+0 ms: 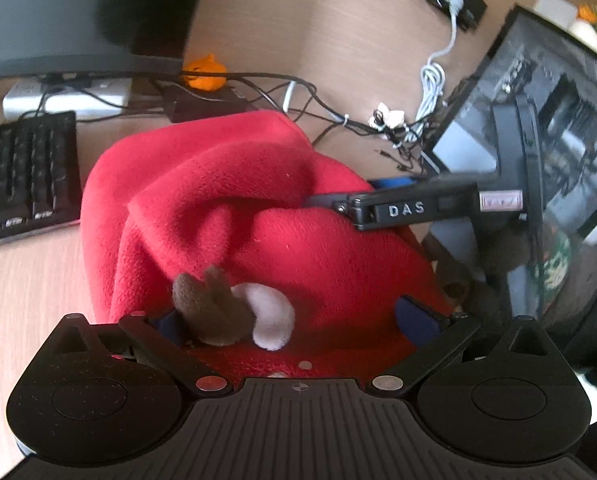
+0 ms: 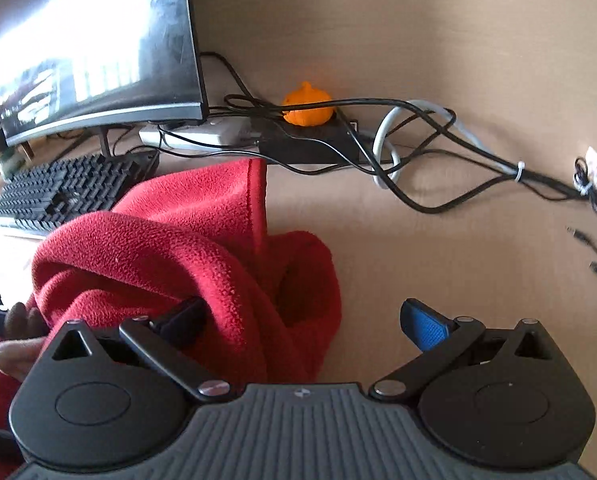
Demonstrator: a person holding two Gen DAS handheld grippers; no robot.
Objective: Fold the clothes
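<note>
we judge this an early gathering step: the bunched red fleece garment (image 1: pixel 226 216) lies heaped on the pale wooden worktop (image 2: pixel 458 248), not yet flat. our left hand-held gripper (image 1: pixel 298 320) is spread over its brown and white plush trim (image 1: pixel 234 312); the right hand-held gripper (image 2: pixel 302 320) is spread too, one finger under a fold. next we need a hem to pinch.
</note>
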